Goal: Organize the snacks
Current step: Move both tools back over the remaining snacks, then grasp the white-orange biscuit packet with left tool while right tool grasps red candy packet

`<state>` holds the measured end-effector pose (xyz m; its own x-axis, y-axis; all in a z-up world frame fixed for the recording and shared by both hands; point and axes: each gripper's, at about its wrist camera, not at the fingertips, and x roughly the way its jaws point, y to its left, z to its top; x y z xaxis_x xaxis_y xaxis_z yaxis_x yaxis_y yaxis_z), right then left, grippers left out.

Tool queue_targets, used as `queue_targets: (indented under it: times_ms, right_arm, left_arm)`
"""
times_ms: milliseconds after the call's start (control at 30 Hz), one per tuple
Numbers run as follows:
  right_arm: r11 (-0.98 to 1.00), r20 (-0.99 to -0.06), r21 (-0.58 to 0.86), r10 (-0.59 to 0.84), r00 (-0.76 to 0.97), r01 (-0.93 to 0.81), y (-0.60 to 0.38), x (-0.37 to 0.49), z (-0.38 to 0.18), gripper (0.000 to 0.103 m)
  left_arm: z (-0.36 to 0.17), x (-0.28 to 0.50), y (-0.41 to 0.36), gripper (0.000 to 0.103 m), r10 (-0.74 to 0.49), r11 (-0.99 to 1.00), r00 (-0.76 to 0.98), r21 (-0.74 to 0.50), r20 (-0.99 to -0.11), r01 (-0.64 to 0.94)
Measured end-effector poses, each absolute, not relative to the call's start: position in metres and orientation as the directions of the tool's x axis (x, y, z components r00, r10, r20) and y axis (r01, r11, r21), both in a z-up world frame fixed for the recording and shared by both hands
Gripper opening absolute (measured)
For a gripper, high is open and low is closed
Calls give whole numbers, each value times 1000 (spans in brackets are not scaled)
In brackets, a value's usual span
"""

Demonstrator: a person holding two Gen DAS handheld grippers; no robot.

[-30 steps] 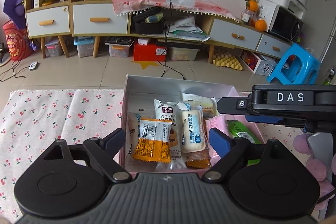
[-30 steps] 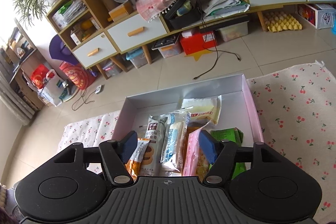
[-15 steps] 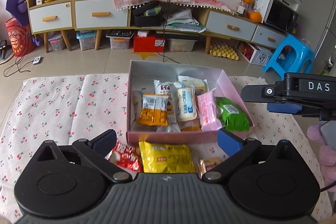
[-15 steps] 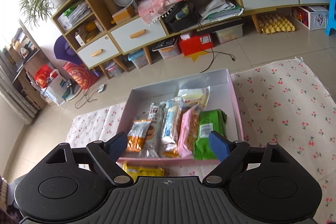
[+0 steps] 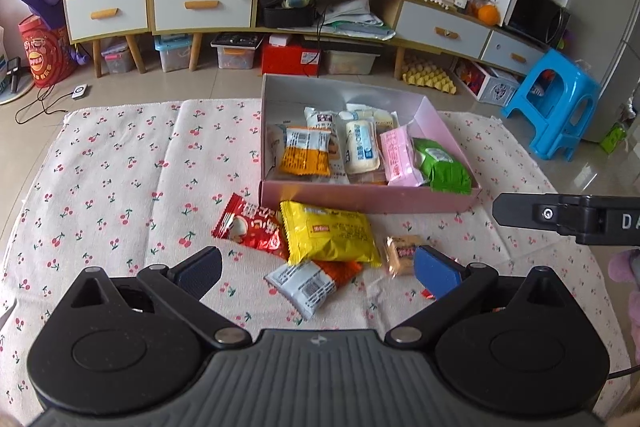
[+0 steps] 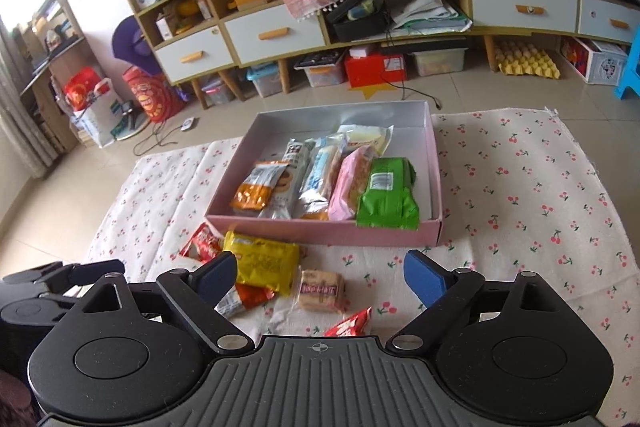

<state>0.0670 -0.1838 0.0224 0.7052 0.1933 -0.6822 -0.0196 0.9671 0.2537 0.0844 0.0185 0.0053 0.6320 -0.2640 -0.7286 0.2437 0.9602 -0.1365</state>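
Observation:
A pink box [image 5: 372, 197] [image 6: 320, 229] on the cherry-print cloth holds several snack packets, among them an orange one [image 5: 304, 157], a pink one [image 5: 398, 157] and a green one [image 5: 442, 167] [image 6: 388, 201]. In front of the box lie a red packet [image 5: 252, 227], a yellow packet [image 5: 330, 237] [image 6: 264, 263], a white-and-orange packet [image 5: 306, 283] and a small biscuit pack [image 5: 402, 253] [image 6: 322, 291]. My left gripper [image 5: 316, 273] hangs open above these loose packets, holding nothing. My right gripper [image 6: 320, 277] hovers over the biscuit pack, its jaws still opening, nothing between them.
The cherry-print cloth [image 5: 120, 179] covers the floor around the box. Behind it stand low cabinets [image 5: 200, 3], storage bins and a red box [image 5: 290, 59]. A blue stool [image 5: 560, 103] stands at the right. A small red wrapper [image 6: 350, 323] lies near my right gripper.
Both grippers have drawn back from over the box toward the near side, bringing the loose packets in front of it into view. Both sets of jaws stand wider than before.

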Motion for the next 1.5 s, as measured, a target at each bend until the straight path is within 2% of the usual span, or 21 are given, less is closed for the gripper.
queue_targets:
  times_ms: [200, 300, 500, 633, 833, 1000, 1100, 1267, 1367, 1500]
  right_arm:
    - [968, -656, 248, 195, 729, -36, -191, 50, 8, 93]
    - [972, -648, 228, 196, 736, -59, -196, 44, -2, 98]
    - [979, -696, 174, 197, 690, -105, -199, 38, -33, 98]
    - [985, -697, 99, 168, 697, -138, -198, 30, -42, 98]
    - [977, -716, 100, 201, 669, -186, -193, 29, -53, 98]
    - [972, -751, 57, 192, 632, -228, -184, 31, -71, 98]
    - [969, -775, 49, 189, 603, -241, -182, 31, -82, 98]
    - [962, -759, 1, 179, 626, -274, -180, 31, -91, 101]
    - [963, -754, 11, 185, 630, -270, -182, 35, -92, 102]
    - [961, -746, 11, 191, 637, -275, -182, 39, -92, 103]
  left_arm:
    - [-6, 75, 26, 102, -314, 943, 620, -159, -719, 293]
    - [-13, 72, 26, 102, -304, 939, 629, -114, -716, 324]
    - [-30, 66, 26, 102, -299, 928, 659, -49, -690, 370]
    - [-44, 64, 27, 102, -296, 922, 669, -21, -681, 387]
    - [-63, 71, 21, 101, -286, 898, 668, 50, -687, 437]
    - [-74, 84, 21, 95, -293, 890, 644, 44, -707, 453]
    - [-78, 90, 23, 100, -309, 889, 644, 29, -700, 457]
    - [-78, 96, 22, 98, -321, 890, 645, 13, -694, 456]
    - [-76, 97, 20, 91, -330, 887, 645, 8, -690, 462]
    - [-73, 96, 15, 69, -342, 879, 645, 9, -683, 477]
